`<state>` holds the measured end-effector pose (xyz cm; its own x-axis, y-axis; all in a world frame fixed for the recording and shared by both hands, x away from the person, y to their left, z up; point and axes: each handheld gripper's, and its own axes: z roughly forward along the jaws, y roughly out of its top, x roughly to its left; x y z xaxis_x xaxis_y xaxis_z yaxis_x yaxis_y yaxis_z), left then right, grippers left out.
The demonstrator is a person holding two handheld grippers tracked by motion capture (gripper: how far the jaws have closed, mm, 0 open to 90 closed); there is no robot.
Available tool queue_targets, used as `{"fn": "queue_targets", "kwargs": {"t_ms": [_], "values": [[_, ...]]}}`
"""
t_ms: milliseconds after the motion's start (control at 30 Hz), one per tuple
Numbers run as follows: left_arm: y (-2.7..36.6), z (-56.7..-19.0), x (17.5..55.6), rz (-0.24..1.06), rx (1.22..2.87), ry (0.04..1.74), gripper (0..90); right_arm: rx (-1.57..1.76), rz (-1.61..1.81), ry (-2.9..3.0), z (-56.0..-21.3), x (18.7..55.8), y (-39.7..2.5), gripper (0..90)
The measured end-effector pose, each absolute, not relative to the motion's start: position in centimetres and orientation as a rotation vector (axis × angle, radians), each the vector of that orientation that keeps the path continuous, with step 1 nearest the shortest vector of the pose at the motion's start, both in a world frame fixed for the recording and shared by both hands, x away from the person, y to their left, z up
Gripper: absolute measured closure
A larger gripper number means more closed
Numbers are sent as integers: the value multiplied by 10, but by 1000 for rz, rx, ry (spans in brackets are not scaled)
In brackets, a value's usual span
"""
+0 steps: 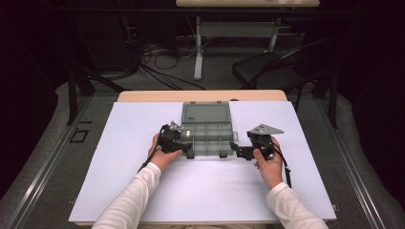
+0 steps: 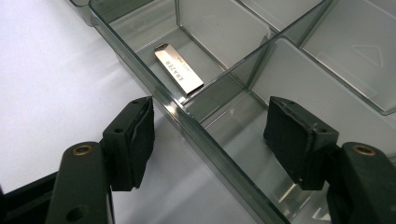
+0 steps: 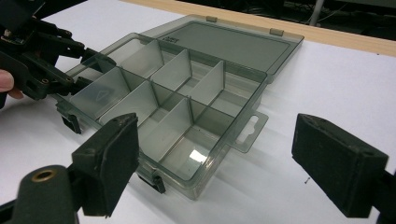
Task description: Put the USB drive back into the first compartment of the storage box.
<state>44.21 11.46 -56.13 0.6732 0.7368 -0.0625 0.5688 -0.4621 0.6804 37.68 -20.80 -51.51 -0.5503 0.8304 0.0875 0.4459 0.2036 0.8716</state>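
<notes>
Left gripper wide open astride box wall, USB stick inside. Right gripper wide open, empty, near box's corner; lid flat open.

An organiser box is placed at the middle of the white board, with its lid laid open behind it. The board rests on the table. A USB stick lies flat in a compartment along the box's left wall. The left gripper is positioned at the box's left side, one jaw outside the wall and one inside. The right gripper is positioned just right of the box, at its near corner.
</notes>
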Motion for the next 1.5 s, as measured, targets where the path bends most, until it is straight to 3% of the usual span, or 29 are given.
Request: {"fn": "queue_targets", "kwargs": {"t_ms": [600,1500], "values": [[115,-562,441,319,2190,1002,340,1204,1324,2109,-513,386,-204,145],[115,-564,439,331,2167,1010,345,1375,1241,2127,-485,475,-197,148]]}}
